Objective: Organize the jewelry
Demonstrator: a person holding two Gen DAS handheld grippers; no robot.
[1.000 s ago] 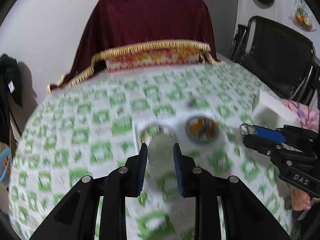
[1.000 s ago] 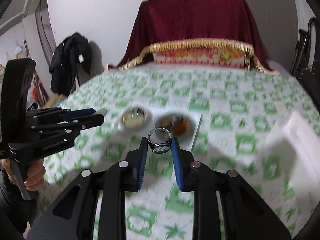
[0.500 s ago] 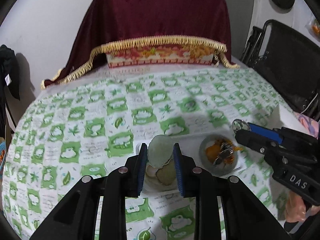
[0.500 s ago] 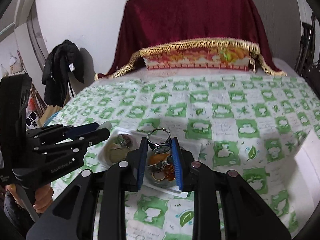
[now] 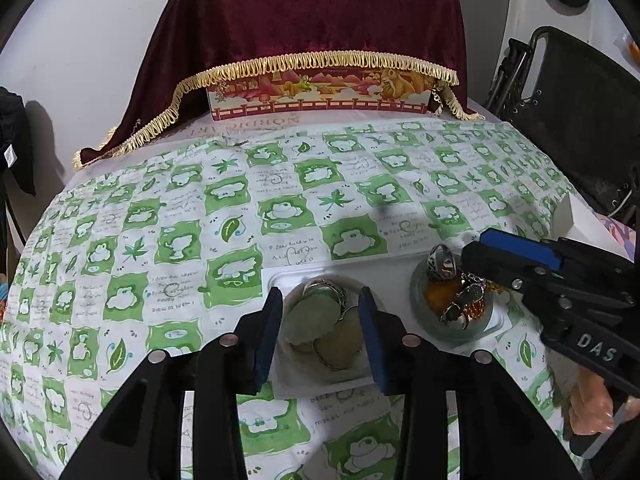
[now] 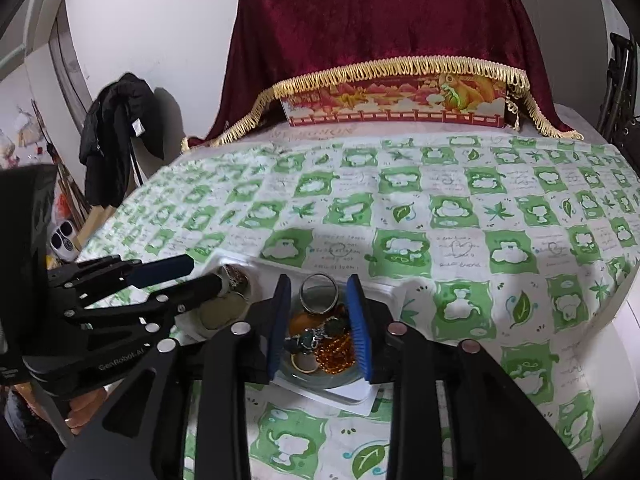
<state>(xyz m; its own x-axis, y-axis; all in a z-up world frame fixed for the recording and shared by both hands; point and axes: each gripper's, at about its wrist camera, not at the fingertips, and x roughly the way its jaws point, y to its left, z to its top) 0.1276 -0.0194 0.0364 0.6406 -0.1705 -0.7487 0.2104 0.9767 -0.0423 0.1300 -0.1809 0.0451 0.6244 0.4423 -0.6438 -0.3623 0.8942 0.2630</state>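
Note:
A white tray [image 5: 280, 276] on the green-patterned cloth holds two glass dishes. The left dish [image 5: 372, 364] holds pale green jade discs [image 5: 312, 314] and a bangle. The right dish [image 6: 348, 376] holds amber beads [image 6: 336, 354], rings and pendants. My left gripper [image 5: 320, 328] is open just over the left dish, the discs lying between its fingers. My right gripper [image 6: 319, 312] is open over the right dish; a silver ring [image 6: 319, 294] lies at the dish's far side between its fingertips, and shows in the left wrist view [image 5: 440, 262].
A maroon gold-fringed cloth [image 5: 320, 20] covers a printed box [image 5: 320, 98] at the table's far end. A white box [image 5: 580, 224] sits at the right edge. A black folding chair [image 5: 580, 120] stands to the right, a dark jacket [image 6: 116, 136] hangs left.
Both grippers came down over the dishes and opened. The left let go of a jade disc into the left dish; the right let go of the silver ring into the right dish.

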